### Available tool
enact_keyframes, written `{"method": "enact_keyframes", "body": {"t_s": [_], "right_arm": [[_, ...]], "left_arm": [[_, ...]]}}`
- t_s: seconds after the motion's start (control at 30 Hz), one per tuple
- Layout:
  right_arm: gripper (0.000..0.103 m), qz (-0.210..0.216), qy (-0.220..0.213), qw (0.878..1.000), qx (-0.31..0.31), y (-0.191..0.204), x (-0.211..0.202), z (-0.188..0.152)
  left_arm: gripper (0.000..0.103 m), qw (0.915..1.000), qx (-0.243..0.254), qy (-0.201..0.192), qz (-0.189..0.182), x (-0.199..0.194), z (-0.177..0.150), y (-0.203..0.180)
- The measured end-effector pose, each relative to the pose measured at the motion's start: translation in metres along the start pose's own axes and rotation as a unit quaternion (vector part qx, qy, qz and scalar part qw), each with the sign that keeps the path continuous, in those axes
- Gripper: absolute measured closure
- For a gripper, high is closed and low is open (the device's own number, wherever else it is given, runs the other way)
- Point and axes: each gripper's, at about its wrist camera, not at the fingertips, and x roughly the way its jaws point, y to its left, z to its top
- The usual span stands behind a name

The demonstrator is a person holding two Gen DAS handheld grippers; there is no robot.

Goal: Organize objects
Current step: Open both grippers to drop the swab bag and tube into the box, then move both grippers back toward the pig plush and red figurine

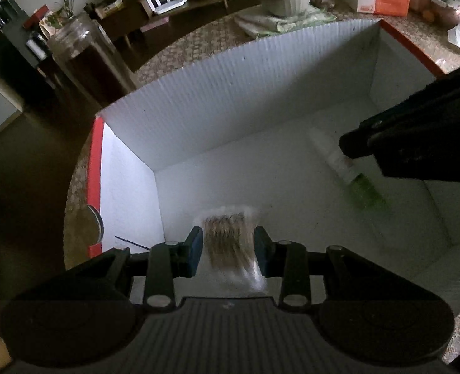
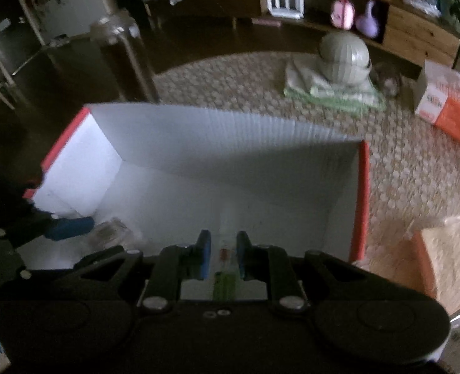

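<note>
Both grippers reach into a white box with a red rim [image 1: 94, 168], also in the right wrist view [image 2: 362, 199]. My left gripper [image 1: 228, 251] is shut on a white packet with brown contents [image 1: 230, 243], low over the box floor. The packet shows blurred in the right wrist view [image 2: 108, 233] beside the left gripper's blue pad [image 2: 71, 227]. A slim white tube with a green cap [image 1: 345, 168] lies on the box floor under my right gripper's finger [image 1: 363, 143]. My right gripper [image 2: 223, 257] stands open around that tube [image 2: 225, 277], pads apart from it.
A glass jar [image 1: 83, 62] stands left of the box. A grey-green round pot on a folded cloth [image 2: 343, 59], an orange and white tissue pack [image 2: 448, 103] and a low wooden shelf [image 2: 416, 34] lie beyond on the woven mat.
</note>
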Motion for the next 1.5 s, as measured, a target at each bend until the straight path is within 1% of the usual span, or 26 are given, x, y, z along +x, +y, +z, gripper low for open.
{"method": "enact_keyframes", "body": {"t_s": [0.07,0.13,0.27,0.3,0.37,0.4,0.43,0.6,0.77,0.87,1.1,1.2,1.3,1.37,1.4,1.43,1.5], "right_arm": [[0.086,-0.002,0.007,1.0,0.004,0.0,0.005,-0.002],[0.083,-0.006,0.01,1.0,0.004,-0.001,0.008,-0.004],[0.079,0.001,0.017,1.0,0.006,-0.002,0.007,-0.009],[0.079,0.003,0.018,1.0,0.005,-0.002,0.006,-0.01],[0.077,0.013,0.015,1.0,-0.001,-0.001,0.001,-0.014],[0.077,0.016,0.013,1.0,-0.004,0.0,-0.003,-0.016],[0.076,0.019,0.009,1.0,-0.006,0.0,-0.007,-0.018],[0.073,0.034,-0.015,0.999,-0.014,-0.002,-0.035,-0.027],[0.066,0.054,-0.04,0.998,-0.021,-0.007,-0.067,-0.04],[0.061,0.059,-0.055,0.996,-0.036,-0.005,-0.086,-0.049],[0.057,0.07,-0.089,0.992,-0.048,-0.013,-0.128,-0.077],[0.053,0.069,-0.102,0.991,-0.049,-0.02,-0.144,-0.086],[0.048,0.073,-0.112,0.99,-0.042,-0.03,-0.157,-0.099],[0.041,0.073,-0.119,0.989,-0.04,-0.035,-0.165,-0.107],[0.039,0.073,-0.123,0.989,-0.04,-0.038,-0.169,-0.111],[0.037,0.073,-0.128,0.988,-0.04,-0.04,-0.172,-0.116],[0.036,0.076,-0.135,0.987,-0.037,-0.045,-0.179,-0.123]], "left_arm": [[0.068,1.0,-0.001,0.004,-0.008,0.002,0.001,0.0],[0.068,0.9999,-0.005,0.009,-0.013,0.003,0.001,0.001],[0.066,0.9999,-0.007,0.0,-0.011,0.001,-0.001,-0.001],[0.062,0.9999,-0.01,-0.005,-0.011,-0.001,-0.002,-0.001],[0.052,0.9997,-0.017,-0.015,-0.009,-0.004,-0.004,0.0],[0.043,0.9995,-0.02,-0.022,-0.008,-0.008,-0.006,0.0],[0.038,0.9994,-0.022,-0.028,-0.006,-0.011,-0.007,0.001],[0.037,0.9984,-0.031,-0.046,-0.005,-0.034,-0.012,0.001],[0.037,0.9964,-0.054,-0.064,-0.011,-0.056,-0.017,0.003],[0.037,0.9947,-0.068,-0.076,-0.015,-0.07,-0.02,0.002],[0.037,0.9894,-0.087,-0.113,-0.025,-0.109,-0.034,-0.008],[0.026,0.9861,-0.093,-0.135,-0.03,-0.126,-0.04,-0.014],[0.026,0.9837,-0.088,-0.154,-0.03,-0.141,-0.045,-0.025],[0.025,0.9822,-0.091,-0.161,-0.035,-0.149,-0.049,-0.031],[0.023,0.9815,-0.092,-0.163,-0.039,-0.153,-0.051,-0.035],[0.021,0.9807,-0.094,-0.166,-0.041,-0.155,-0.053,-0.038],[0.02,0.9786,-0.098,-0.175,-0.044,-0.161,-0.056,-0.045]]}}
